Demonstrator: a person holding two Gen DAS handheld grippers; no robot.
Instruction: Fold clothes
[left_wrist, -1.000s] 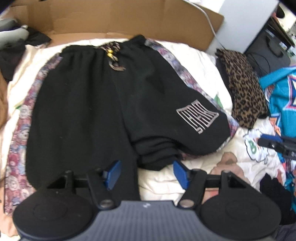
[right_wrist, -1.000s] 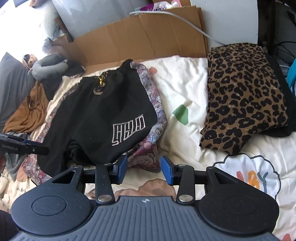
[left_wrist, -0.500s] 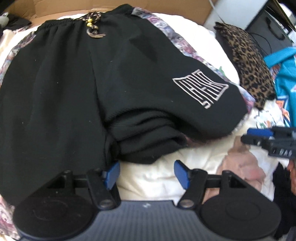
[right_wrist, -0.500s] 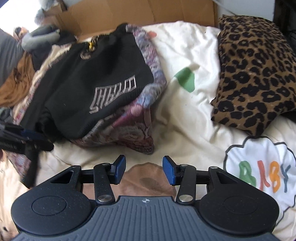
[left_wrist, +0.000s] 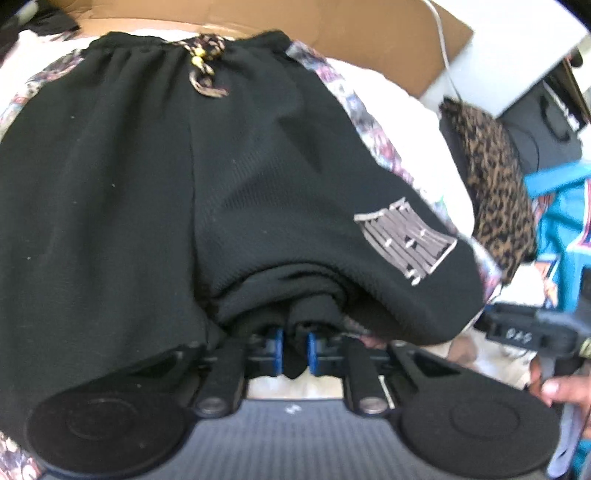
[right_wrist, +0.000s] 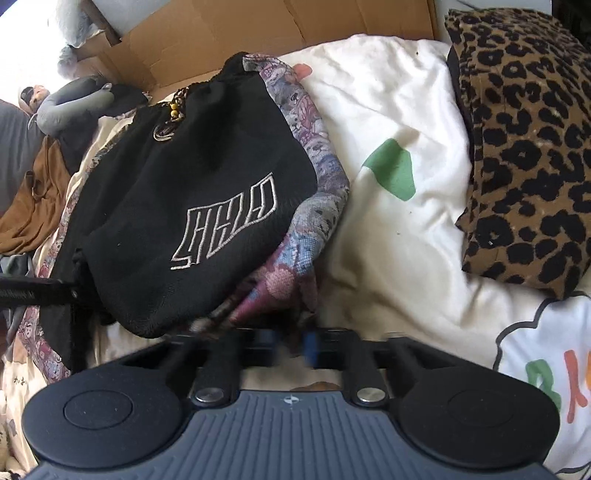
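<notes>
Nearest the left wrist camera, the left tongs (left_wrist: 294, 350) are pressed together on a bunched fold of black cloth at the near hem of the black shorts (left_wrist: 155, 177), the blue pads almost meeting with the fabric squeezed between them. In the right wrist view, the right tongs (right_wrist: 295, 347) sit at the near right corner of the same garment, where the patterned side panel (right_wrist: 306, 206) gathers; the pads are blurred, but they look drawn close on that patterned cloth, so I judge them to be pinching it, not spread.

The shorts lie on the bed (right_wrist: 399, 236), over a pale quilt with coloured prints. Their near leg, the one with the embroidered logo (right_wrist: 225, 221), is humped up, and the waistband with its beaded drawstring (left_wrist: 205, 70) lies at the far end against a sheet of cardboard (right_wrist: 229, 33). To the right, well apart from the shorts, sits a leopard-print bundle (right_wrist: 524, 147).

The step in hand looks like gripping the hem end for a fold. With both corners held, the next move calls for lifting the two together, level, and carrying the hem away toward the waistband so the legs lay over the body without twisting. The thick bunch in the left grip may hold more than one layer, which could drag the underside along.
</notes>
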